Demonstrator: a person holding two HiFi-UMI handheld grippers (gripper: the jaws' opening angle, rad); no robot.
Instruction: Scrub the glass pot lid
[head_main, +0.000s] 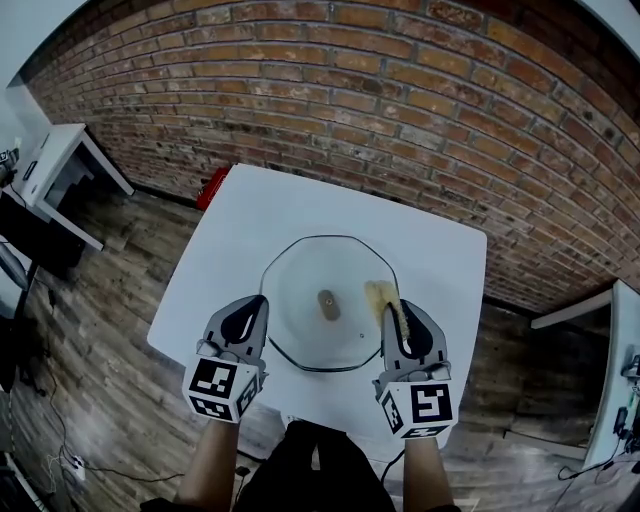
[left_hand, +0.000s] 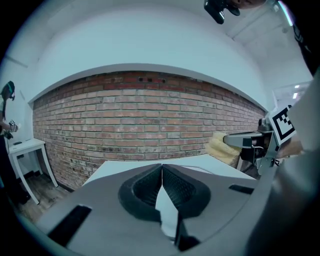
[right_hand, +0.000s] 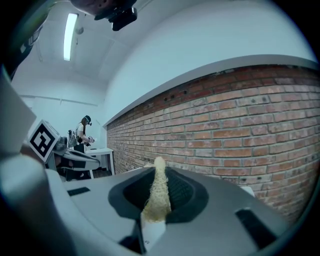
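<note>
Glass lid centres the worktop, left hand-held gripper pinched empty at nine o'clock, right hand-held gripper clamping a sponge at three.

A white table lay beneath the left gripper and the right gripper. A brick wall rose ahead of both. A red object sat at the table's far edge, ahead-left of the left gripper. A white side table stood well to its left on the wooden floor. Far left of the right gripper stood a person.
</note>
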